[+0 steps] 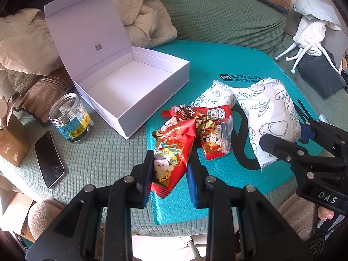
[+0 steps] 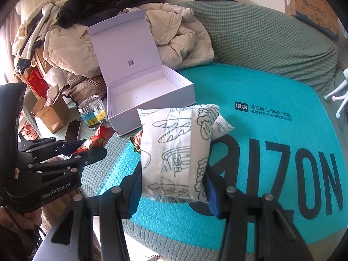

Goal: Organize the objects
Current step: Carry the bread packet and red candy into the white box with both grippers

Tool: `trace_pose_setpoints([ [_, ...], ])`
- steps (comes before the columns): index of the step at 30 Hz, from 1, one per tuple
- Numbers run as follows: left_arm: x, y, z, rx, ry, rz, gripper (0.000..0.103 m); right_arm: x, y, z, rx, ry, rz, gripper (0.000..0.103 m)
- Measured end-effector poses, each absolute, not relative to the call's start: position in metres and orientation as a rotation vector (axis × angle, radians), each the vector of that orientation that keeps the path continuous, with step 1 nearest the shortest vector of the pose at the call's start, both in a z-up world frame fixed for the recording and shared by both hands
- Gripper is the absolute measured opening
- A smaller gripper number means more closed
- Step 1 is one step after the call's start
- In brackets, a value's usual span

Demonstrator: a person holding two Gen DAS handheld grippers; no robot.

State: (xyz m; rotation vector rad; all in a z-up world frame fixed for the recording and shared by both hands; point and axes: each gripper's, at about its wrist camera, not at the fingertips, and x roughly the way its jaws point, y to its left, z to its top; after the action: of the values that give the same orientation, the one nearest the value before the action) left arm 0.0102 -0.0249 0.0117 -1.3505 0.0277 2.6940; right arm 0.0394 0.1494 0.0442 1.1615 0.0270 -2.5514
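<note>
Left wrist view shows the left gripper (image 1: 168,174) clamped on a red snack packet (image 1: 174,152), lifted just in front of the open white box (image 1: 134,82); the right gripper (image 2: 171,187) squeezes a white printed bread bag (image 2: 176,152), also in front of the box. To pack well, carry each over the box's near wall and release low inside, bag flat first, probably; the red packet's lower edge is partly hidden
</note>
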Motion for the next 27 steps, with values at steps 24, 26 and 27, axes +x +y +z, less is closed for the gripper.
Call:
trace_pose_setpoints([
  [24, -0.048, -0.074, 0.035, -1.301, -0.026, 2.805, 0.026, -0.02, 0.096, 0.083, 1.061, 0.126, -2.463, 0.051],
  [26, -0.056, -0.079, 0.033, -1.31, -0.025, 2.815, 0.026, -0.027, 0.092, 0.084, 1.056, 0.135, -2.456, 0.051],
  [27, -0.058, -0.08, 0.033, -1.313, -0.027, 2.815, 0.026, -0.031, 0.09, 0.085, 1.053, 0.138, -2.452, 0.051],
])
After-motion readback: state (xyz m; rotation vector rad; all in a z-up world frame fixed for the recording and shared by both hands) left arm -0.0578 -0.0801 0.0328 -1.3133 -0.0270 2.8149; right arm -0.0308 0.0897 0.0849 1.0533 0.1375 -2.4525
